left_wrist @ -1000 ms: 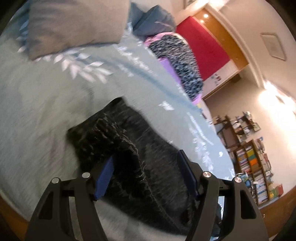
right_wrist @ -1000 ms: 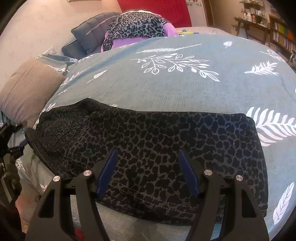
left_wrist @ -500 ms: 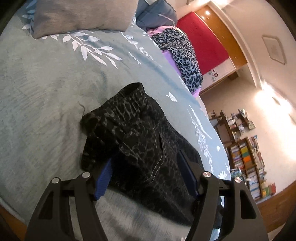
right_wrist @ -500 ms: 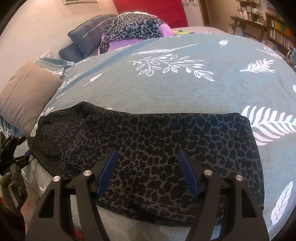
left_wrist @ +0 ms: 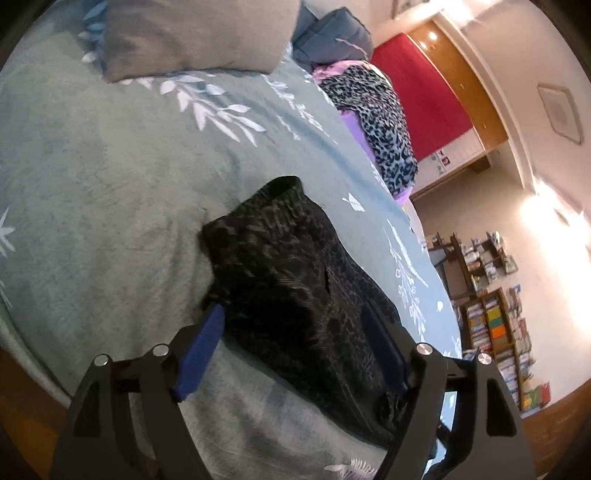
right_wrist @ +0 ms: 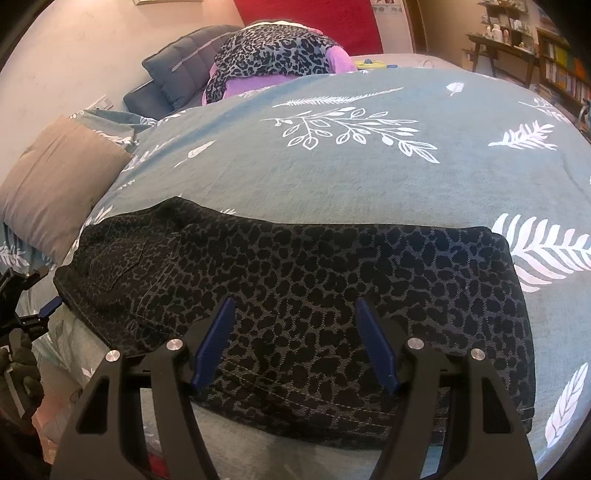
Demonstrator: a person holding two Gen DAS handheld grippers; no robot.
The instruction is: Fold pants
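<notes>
Folding: pants [right_wrist: 295, 288] lie lengthwise left to right on bed [right_wrist: 369, 177].
Left gripper [left_wrist: 291, 347]: opening wide at waistband end.
Right gripper [right_wrist: 295, 343]: wide, empty, over near edge.

Dark grey-black leopard-print pants [right_wrist: 295, 280] lying on teal bedspread [right_wrist: 369, 184] showing white leaf prints; beige pillow [right_wrist: 55, 184] sitting far left; blue gripper pads [right_wrist: 214, 343].

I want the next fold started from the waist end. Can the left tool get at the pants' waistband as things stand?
Probably yes. The left tool is opening, its blue pads either side of the pants near the waistband. Nothing lies between on the bedspread; the pillow is well clear.
</notes>
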